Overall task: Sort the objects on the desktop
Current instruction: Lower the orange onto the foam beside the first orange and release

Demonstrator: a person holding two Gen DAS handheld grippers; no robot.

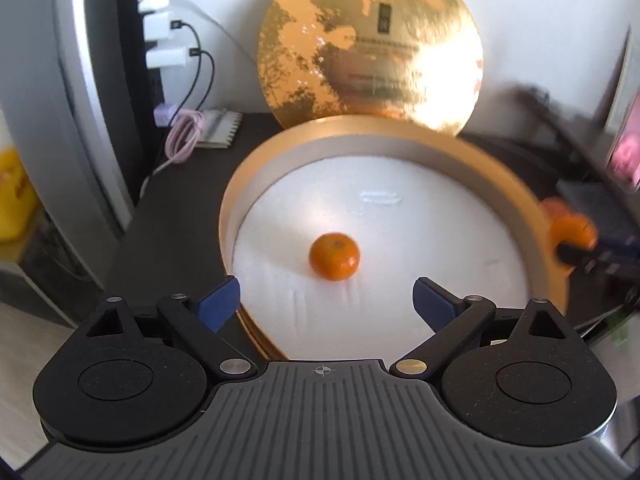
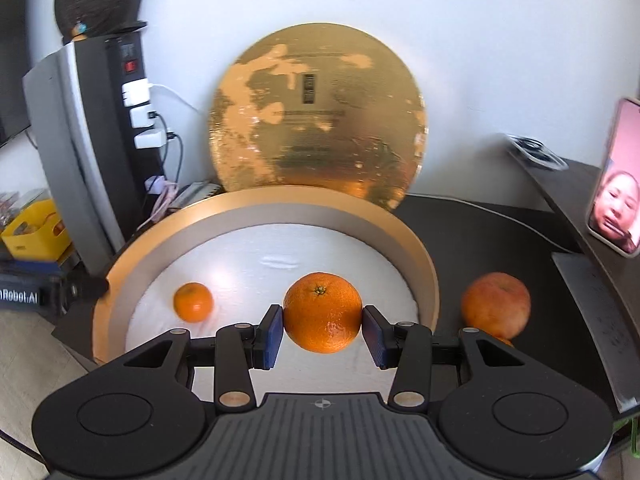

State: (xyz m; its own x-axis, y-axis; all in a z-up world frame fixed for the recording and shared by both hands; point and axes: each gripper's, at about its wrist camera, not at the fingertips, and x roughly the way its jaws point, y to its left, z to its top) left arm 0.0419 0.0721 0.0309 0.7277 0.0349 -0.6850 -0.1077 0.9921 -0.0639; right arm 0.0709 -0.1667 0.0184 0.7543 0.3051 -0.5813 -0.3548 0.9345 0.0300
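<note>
The right gripper [image 2: 323,330] points forward and down from the bottom of its frame, its blue pads clamped on either side of a large orange [image 2: 322,312], which hangs at centre frame above the white floor of the round gold box [image 2: 424,280]. The left gripper [image 1: 326,304] also tilts downward, its pads spread wide with nothing between them, poised over the near rim of the same box.

Inside the box a small mandarin [image 1: 334,256] rests alone on the white lining; in the right wrist view it sits left of the held orange, well apart from it. The box's gold lid [image 2: 318,120] leans upright against the wall behind it, in the upper middle of both frames.

Right of the box, on the dark desk [image 2: 500,232], lies a reddish apple [image 2: 496,305], just beyond the box wall, with a sliver of another orange fruit behind the gripper's right finger. At far right a phone [image 2: 616,184] stands propped up. At upper left a power strip [image 2: 136,100] holds white chargers, with a pink cable [image 1: 182,136] and a notebook [image 1: 220,128] beneath it. A yellow bin [image 2: 36,228] sits at the left edge.
</note>
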